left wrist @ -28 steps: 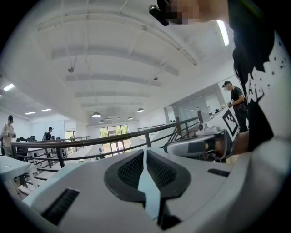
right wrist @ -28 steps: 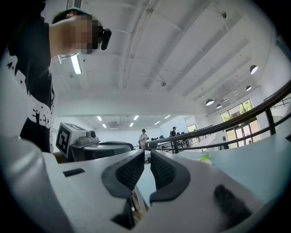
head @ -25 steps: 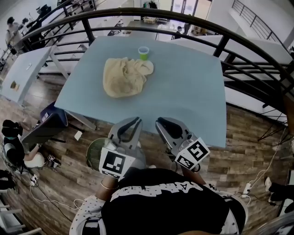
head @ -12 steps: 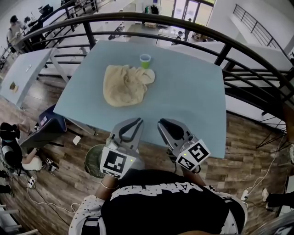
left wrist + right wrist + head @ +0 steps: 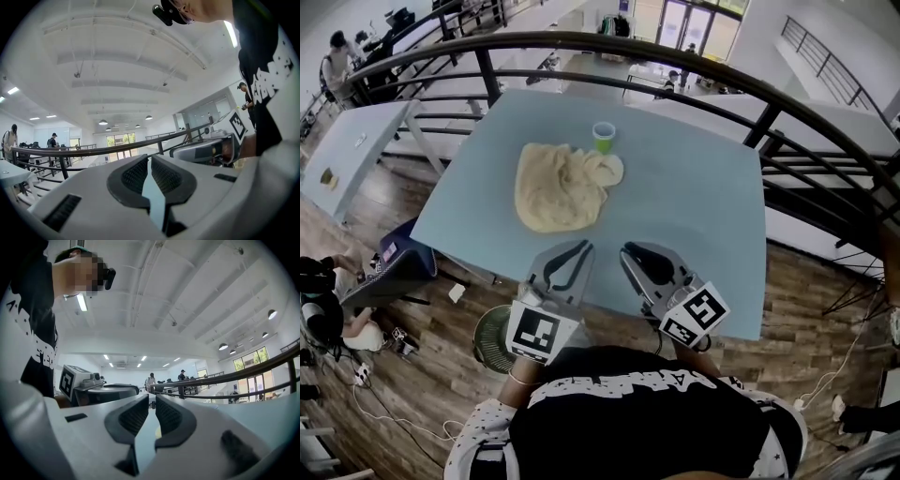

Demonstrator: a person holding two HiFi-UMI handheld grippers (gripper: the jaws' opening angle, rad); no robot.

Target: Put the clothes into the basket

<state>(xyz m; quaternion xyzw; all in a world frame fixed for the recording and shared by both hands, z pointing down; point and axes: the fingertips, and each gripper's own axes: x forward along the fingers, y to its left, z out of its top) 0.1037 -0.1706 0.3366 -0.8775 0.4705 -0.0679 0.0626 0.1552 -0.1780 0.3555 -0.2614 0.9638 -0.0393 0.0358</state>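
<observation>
Both claws, left (image 5: 571,257) and right (image 5: 639,261), are closed and empty. They are held level, side by side, over the near edge of the bench (image 5: 694,206), likely on the approach to the cloth (image 5: 558,187) before any grasp. The cloth lies well beyond them in a rumpled, pale tan heap beside a green cup (image 5: 603,136), and what looks like the basket (image 5: 490,333) sits on the floor by the person's left.

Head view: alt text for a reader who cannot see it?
A crumpled beige garment lies on a blue table beside a green cup. The left gripper and right gripper hover at its near edge, jaws shut, empty; a basket sits on the floor.
</observation>
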